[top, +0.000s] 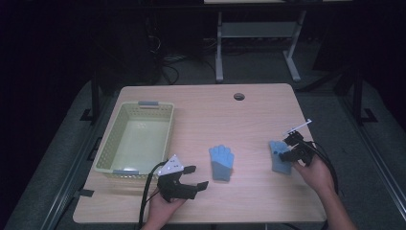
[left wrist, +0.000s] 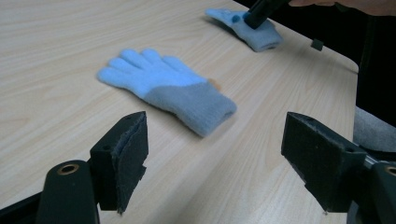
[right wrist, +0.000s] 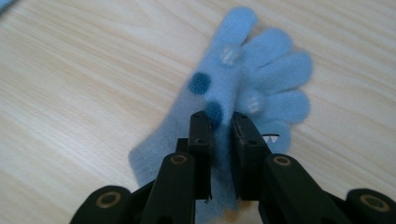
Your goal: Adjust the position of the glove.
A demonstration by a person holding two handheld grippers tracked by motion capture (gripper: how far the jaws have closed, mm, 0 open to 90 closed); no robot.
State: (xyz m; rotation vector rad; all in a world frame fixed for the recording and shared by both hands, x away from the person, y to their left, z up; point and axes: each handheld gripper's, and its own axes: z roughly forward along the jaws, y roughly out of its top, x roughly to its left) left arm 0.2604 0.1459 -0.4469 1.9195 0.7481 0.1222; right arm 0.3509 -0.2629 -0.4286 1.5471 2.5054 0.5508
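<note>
Right gripper view, centre frame: the right gripper pinches a fold of the dotted blue glove; the left gripper is spread above the surface.

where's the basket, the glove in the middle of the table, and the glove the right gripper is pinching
basket [top: 111, 128], high view, on its left wall
middle glove [top: 221, 161], high view, on its palm
pinched glove [right wrist: 261, 74], right gripper view, on its fingers
right gripper [right wrist: 222, 135], right gripper view, between its jaw tips

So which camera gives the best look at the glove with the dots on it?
The right gripper view: the dotted glove shows close up, dots and fingers clear, pinched by the right tool. The high view shows it small at the table's right; the left gripper view shows it far off, partly hidden.
</note>
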